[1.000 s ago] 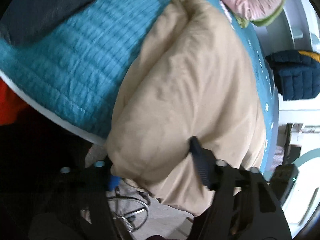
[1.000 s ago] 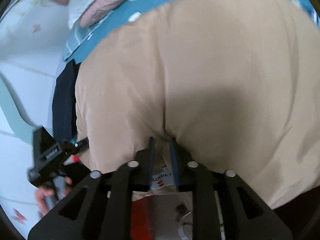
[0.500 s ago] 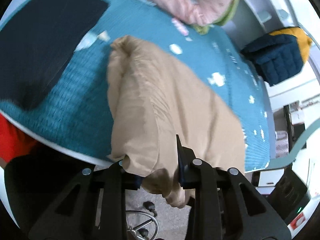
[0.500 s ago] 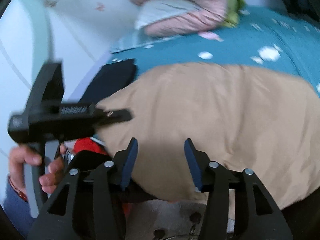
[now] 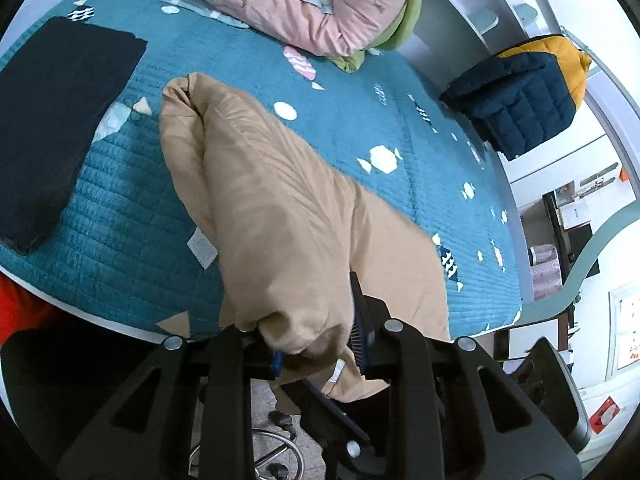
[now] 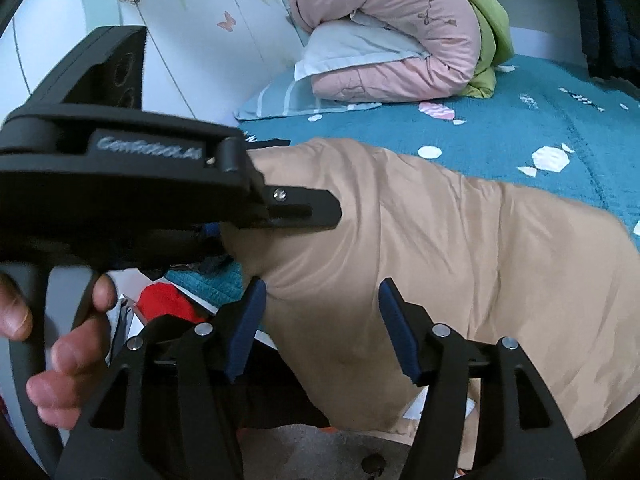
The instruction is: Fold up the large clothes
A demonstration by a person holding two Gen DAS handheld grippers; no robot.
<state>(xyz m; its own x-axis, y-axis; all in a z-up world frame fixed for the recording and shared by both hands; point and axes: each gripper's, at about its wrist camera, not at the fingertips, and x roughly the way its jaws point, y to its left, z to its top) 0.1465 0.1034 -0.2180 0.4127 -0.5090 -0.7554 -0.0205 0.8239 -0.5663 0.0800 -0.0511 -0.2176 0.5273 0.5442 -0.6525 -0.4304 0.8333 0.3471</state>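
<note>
My left claw (image 5: 316, 344) was clamped on a bunched corner of the tan garment (image 5: 280, 208), the cloth bulging out between its two blue pads (image 5: 357, 336) right at the near edge of the bed. My right claw (image 6: 320, 328) stood with its fingers (image 6: 394, 332) spread apart and gripped nothing; the tan cloth lay just beyond and between them, and whether the tips touched it I could not tell. In the right wrist view the left claw's black body crossed the picture on the left side, with my left hand (image 6: 60, 364) wrapped round its handle, and its jaws met the garment's corner there as well.

The tan garment lay lengthwise across the teal quilted bedspread (image 5: 360, 120), its near end hanging over the bed's edge and its far end bunched into a rolled fold toward the middle of the bed. A small white label (image 5: 202, 248) showed at the garment's left side. Below the bed's edge something red (image 6: 168, 300) showed on the floor side.

Left of the garment on the bedspread lay a dark navy folded piece (image 5: 56, 120), apart from it. At the far end of the bed sat a rolled pink quilt (image 6: 400, 48) with a green layer (image 6: 488, 20) behind it and a pale pillow (image 6: 352, 52) tucked in it. Off the bed's far right side hung a navy and mustard puffer jacket (image 5: 524, 96).
</note>
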